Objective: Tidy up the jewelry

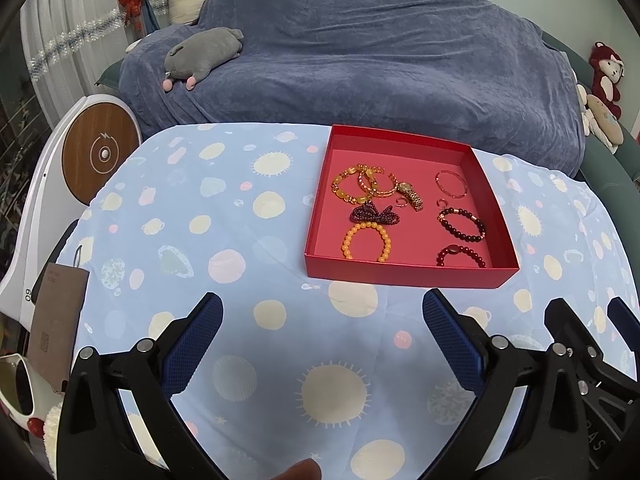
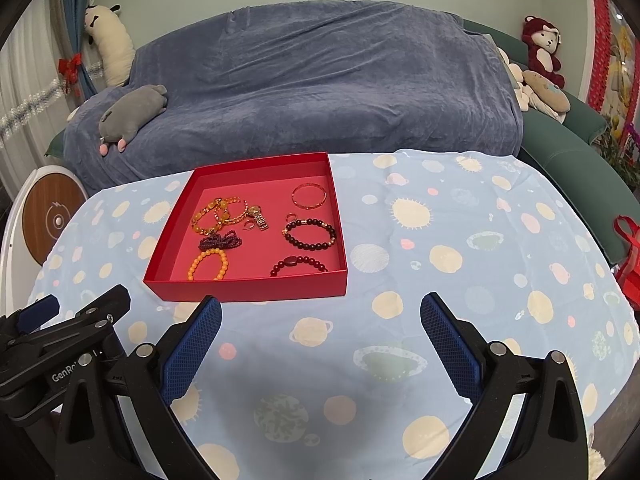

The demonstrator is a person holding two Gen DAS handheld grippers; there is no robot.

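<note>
Both claws hang spread wide and empty over the table (image 1: 248,360): the left claw (image 1: 322,314) just short of the red box (image 1: 404,276), the right claw (image 2: 320,314) beside it, off the box's right corner. All the jewelry lies inside the box: an orange bracelet (image 1: 366,242), a purple strand (image 1: 374,216), amber bracelets (image 1: 362,186), a gold watch (image 1: 412,196), a thin bangle (image 1: 451,184) and two dark bead bracelets (image 1: 462,224). Nothing lies loose on the cloth, so this fits either a finished gathering or pieces waiting to be sorted further. Any pick would go best from above, one pad inside a loop; the amber bracelets overlap and touch the watch, so they risk dragging a neighbour along.
</note>
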